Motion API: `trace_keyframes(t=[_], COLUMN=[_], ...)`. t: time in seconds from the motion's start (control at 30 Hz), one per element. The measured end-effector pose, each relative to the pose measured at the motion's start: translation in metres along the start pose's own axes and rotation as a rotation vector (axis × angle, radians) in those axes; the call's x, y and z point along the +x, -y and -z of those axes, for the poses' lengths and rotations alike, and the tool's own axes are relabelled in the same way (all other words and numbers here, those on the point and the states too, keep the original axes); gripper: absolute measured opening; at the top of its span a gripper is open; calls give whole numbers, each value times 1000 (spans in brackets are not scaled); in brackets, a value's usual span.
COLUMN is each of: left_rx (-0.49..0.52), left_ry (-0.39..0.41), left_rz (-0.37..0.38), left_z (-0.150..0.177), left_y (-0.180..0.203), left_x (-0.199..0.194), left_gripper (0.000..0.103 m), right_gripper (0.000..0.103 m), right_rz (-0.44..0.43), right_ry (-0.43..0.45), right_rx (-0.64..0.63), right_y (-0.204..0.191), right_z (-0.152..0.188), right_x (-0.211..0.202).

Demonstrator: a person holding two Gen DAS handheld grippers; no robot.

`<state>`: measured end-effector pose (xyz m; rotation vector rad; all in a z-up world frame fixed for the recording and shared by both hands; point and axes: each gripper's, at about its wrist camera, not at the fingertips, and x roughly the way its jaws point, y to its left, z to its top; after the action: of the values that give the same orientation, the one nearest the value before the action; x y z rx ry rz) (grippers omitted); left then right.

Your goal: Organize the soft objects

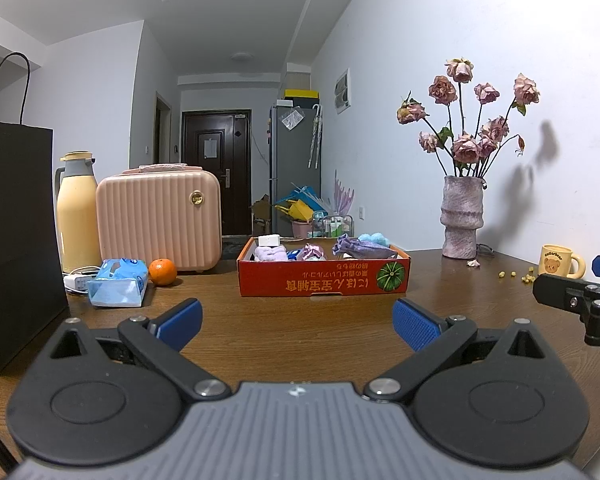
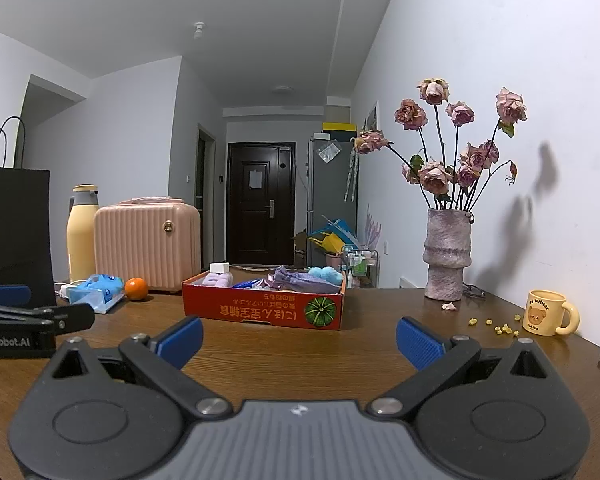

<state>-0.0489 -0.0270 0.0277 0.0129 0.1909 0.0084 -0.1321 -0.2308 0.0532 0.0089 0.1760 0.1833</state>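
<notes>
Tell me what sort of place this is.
Most likely a small lived-in apartment: a wooden dining table looks down a hallway to a dark entry door beside a grey fridge, with a vase of dried roses against the wall.

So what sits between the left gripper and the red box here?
Nothing: in the left wrist view only bare brown table lies between the open left gripper and the red box.

Left hand-held gripper (image 1: 298, 322) and right hand-held gripper (image 2: 299, 340) hover level, jaws spread wide.
</notes>
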Motion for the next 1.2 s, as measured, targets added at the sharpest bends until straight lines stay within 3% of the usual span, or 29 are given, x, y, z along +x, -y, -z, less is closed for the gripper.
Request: trace_keyframes(t=[1.2], left_rx=[8], left_ry=[17], left_rz=[14], left_z=[0], left_y=[3], left_x=[0], left_gripper=[103], right_gripper=[103], right_rz=[1], right_ry=[-13], right_rx=[-1], right_y=[-2], right_z=[4], right_x=[7])
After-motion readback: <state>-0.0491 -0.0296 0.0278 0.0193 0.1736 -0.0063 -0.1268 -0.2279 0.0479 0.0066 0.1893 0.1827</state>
